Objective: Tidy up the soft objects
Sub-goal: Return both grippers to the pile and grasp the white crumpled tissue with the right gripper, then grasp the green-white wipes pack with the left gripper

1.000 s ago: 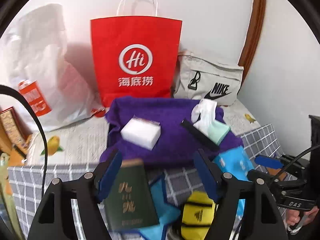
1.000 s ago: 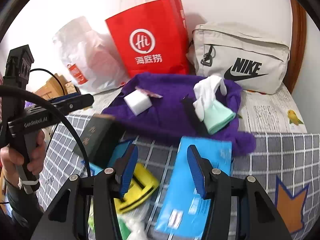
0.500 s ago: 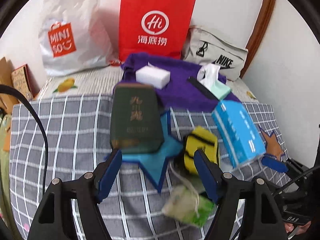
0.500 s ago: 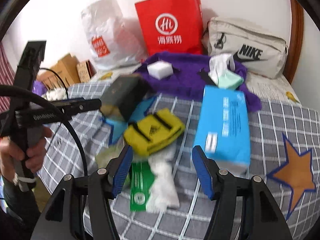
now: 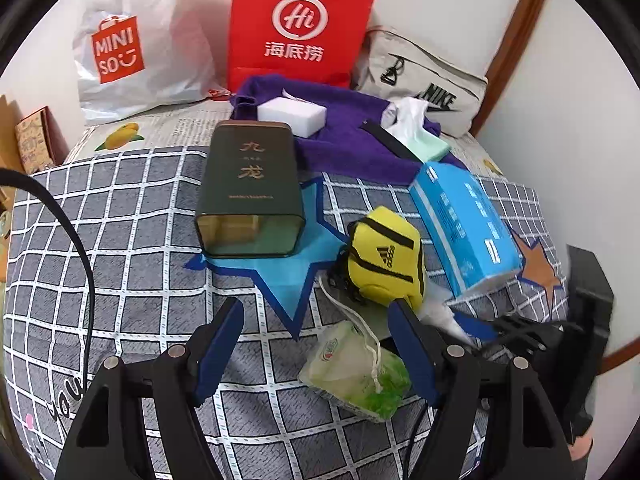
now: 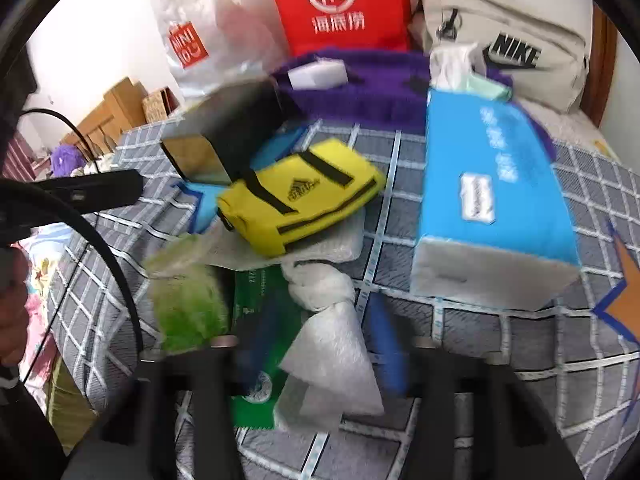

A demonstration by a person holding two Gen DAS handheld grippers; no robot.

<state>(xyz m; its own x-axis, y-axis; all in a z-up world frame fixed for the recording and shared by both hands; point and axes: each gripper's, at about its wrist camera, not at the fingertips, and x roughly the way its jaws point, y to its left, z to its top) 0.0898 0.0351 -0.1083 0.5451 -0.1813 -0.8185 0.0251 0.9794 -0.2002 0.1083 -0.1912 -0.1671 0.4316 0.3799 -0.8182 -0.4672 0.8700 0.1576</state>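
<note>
The soft things lie in a loose heap on the checked bedspread (image 5: 120, 280), and the yellow pouch (image 5: 384, 256) serves as the landmark for all of them. Just in front of the pouch, nearest the cameras, sit a green-and-white packet (image 5: 356, 372) with a drawstring and a crumpled white cloth (image 6: 332, 344). To the right of the pouch lies a blue tissue pack (image 5: 464, 224), its long axis running away from the cameras. To the left stands a dark green tin (image 5: 250, 188), hard rather than soft. Behind the pouch is a purple towel (image 5: 352, 140) carrying a white sponge (image 5: 292, 114).

The right tongs (image 6: 324, 344) are the nearer pair: the white cloth lies directly between their blue pads, its length running forward toward the pouch, so a straight close would likely take it. Their jaws stand apart, though motion blur softens them. The left tongs (image 5: 316, 352) are also apart and empty, with the green packet lying just right of centre in their gap, tilted diagonally.

The left view shows the packet's drawstring and the tin's lettering sharply, and catches the right tongs at its right edge. The right view alone reveals a green printed sheet (image 6: 256, 312) under the cloth, and how the cloth tucks beneath the pouch.
</note>
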